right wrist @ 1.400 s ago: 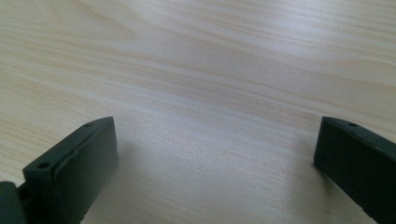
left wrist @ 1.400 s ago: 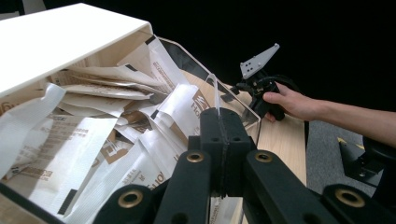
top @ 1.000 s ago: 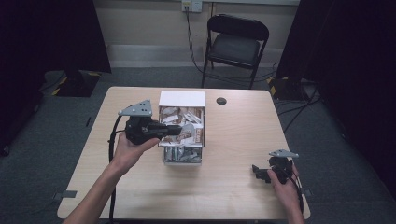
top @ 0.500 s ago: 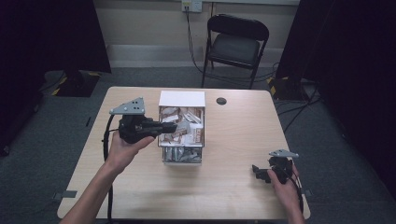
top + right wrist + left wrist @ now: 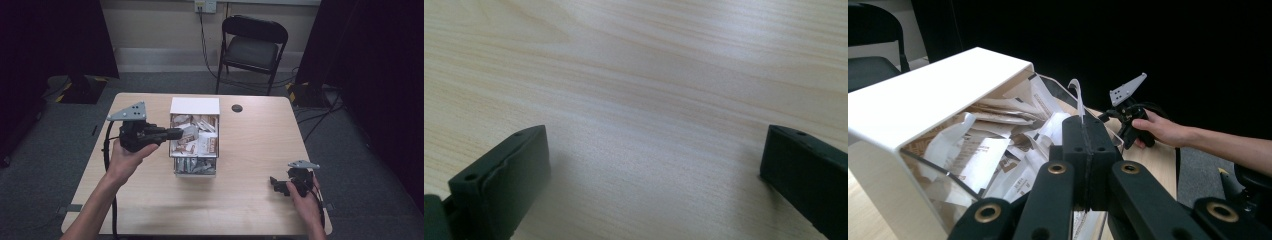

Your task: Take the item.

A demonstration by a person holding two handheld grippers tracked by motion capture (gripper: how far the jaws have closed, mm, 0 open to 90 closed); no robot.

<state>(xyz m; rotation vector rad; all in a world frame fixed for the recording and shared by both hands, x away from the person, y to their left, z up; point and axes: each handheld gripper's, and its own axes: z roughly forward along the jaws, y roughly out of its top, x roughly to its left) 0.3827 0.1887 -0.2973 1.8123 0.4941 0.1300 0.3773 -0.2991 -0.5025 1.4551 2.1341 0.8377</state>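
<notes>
At the middle of the counter [image 5: 250,150] stands a box [image 5: 195,106] with a white back and clear walls, heaped with paper packets [image 5: 197,140]. The left tool [image 5: 176,133] reaches in from the box's left side, its tip over the left wall and among the upper packets. Seen from the left gripper view, the left tool [image 5: 1083,120] has its jaws pressed flat together, and a thin white packet edge [image 5: 1077,95] sticks up from between their tips, so it is pinching one packet just above the pile. The box's white panel [image 5: 933,95] lies to the left of the jaws in that view, the clear wall below them.

Well apart, near the counter's front right corner, the right tool [image 5: 274,182] rests low by the person's right hand [image 5: 305,197], pointing left. Its own camera shows the two jaws spread wide over bare wood [image 5: 649,90], with nothing between them. A small dark disc [image 5: 237,108] lies behind the box, toward the far edge.
</notes>
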